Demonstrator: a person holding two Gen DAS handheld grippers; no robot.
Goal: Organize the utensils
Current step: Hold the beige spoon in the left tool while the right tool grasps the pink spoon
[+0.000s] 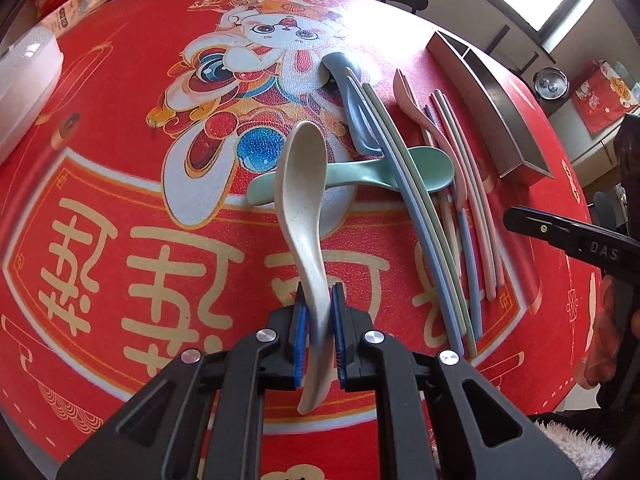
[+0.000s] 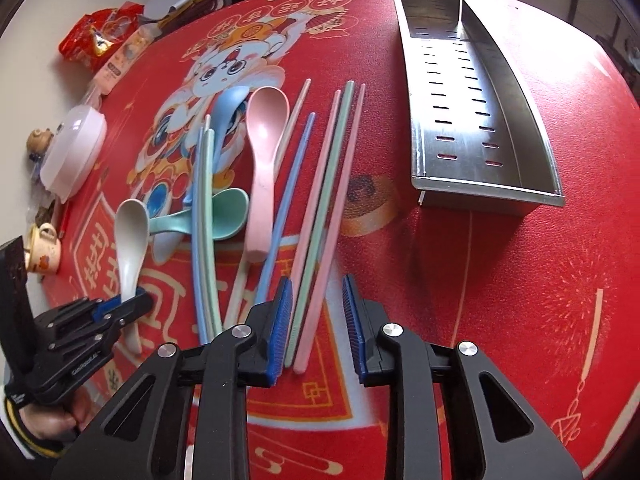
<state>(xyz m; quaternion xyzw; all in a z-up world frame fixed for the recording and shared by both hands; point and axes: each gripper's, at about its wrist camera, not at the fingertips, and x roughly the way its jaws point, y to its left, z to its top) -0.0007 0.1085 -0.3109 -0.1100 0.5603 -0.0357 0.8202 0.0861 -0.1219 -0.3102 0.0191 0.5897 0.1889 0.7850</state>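
A left gripper (image 1: 319,312) clamps the handle of a white spoon (image 1: 298,184), its blue pads pressed on either side, the bowl raised over a red festive table mat (image 1: 120,128). In the right wrist view, the right gripper (image 2: 318,320) hangs with its jaws apart and nothing pressed between them; the near ends of a pink chopstick (image 2: 332,220) and a pale green chopstick (image 2: 320,216) lie on the mat in the gap between the fingers. The remaining utensils are scattered across the middle of the mat: a pink spoon (image 2: 262,148), a mint-green spoon (image 2: 224,212) lying crosswise under a blue and green pair of chopsticks (image 2: 202,216), a blue spoon (image 2: 226,112) farther back, and a lone blue chopstick (image 2: 286,200). A perforated steel utensil tray (image 2: 476,96), split by a divider, stands on the far right of the mat, apart from the cutlery. Snack packets (image 2: 96,40) and a white lidded box (image 2: 72,152) sit along the left edge.
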